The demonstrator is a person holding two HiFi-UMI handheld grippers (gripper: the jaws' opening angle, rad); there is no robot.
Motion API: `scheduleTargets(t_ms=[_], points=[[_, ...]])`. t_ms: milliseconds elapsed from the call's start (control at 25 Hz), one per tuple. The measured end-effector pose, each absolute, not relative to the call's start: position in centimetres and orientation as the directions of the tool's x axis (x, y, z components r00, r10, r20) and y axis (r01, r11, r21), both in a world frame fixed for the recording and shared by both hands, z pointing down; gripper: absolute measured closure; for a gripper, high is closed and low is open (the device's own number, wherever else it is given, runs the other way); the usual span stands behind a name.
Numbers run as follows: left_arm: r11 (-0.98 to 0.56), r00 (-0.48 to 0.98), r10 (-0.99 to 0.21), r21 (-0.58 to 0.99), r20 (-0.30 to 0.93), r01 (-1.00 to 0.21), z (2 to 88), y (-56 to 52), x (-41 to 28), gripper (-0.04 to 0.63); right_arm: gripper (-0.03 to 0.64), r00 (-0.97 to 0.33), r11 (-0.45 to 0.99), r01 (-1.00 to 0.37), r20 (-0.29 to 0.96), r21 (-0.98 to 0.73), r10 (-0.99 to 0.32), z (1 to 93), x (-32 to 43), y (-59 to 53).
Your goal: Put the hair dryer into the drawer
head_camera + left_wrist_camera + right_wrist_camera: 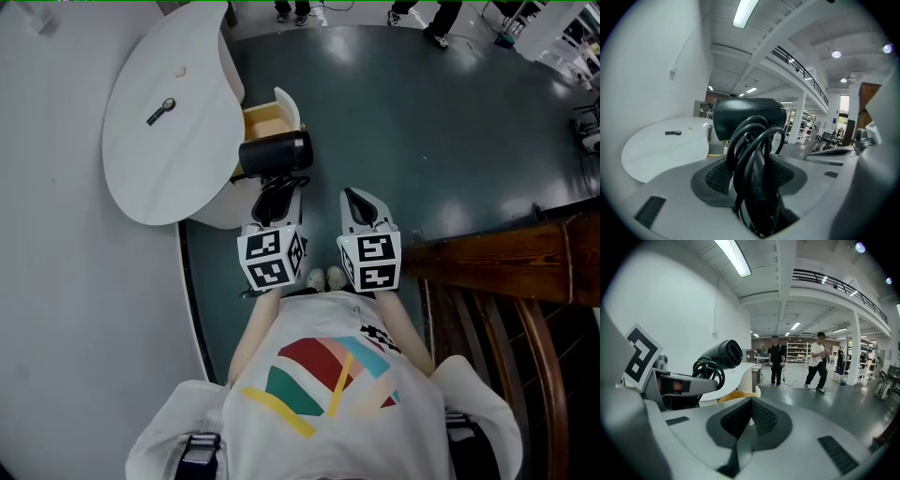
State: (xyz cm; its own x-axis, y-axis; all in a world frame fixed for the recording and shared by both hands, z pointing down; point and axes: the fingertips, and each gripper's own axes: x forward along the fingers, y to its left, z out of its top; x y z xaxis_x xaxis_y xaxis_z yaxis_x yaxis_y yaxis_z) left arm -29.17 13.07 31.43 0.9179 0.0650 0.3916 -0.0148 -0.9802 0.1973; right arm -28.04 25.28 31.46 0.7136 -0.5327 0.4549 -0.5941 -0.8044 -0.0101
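Note:
A black hair dryer (275, 153) hangs level in the air, its barrel just in front of the open drawer (265, 119), whose wooden inside shows under the white round table (159, 141). My left gripper (273, 202) is shut on the hair dryer's handle and its coiled black cord (752, 154); the barrel (747, 117) stands above the jaws. My right gripper (361, 208) is beside it to the right, shut and empty, its pads (761, 418) meeting. From the right gripper view, the hair dryer (723, 354) and the drawer (739, 394) lie to the left.
A small dark object (160, 112) lies on the tabletop. A white wall runs along the left. Dark wooden furniture (506, 272) stands at the right. Two people (777, 359) (818, 361) stand far off on the grey floor.

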Motion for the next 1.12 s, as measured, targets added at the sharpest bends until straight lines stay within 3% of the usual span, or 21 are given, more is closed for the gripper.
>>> scheduleTargets(t_ms=[720, 1120], points=[[-0.974, 0.93, 0.108, 0.226, 0.353, 0.027, 31.9, 10.8, -25.3, 0.367, 0.606, 0.764, -0.847, -0.531, 0.446, 0.022, -0.467, 32.4, -25.7, 25.8], [-0.975, 0.933, 0.076, 0.221, 0.352, -0.004, 33.5, 10.8, -19.4, 0.367, 0.606, 0.764, -0.844, -0.536, 0.431, 0.009, -0.48, 34.1, -19.2, 26.6]])
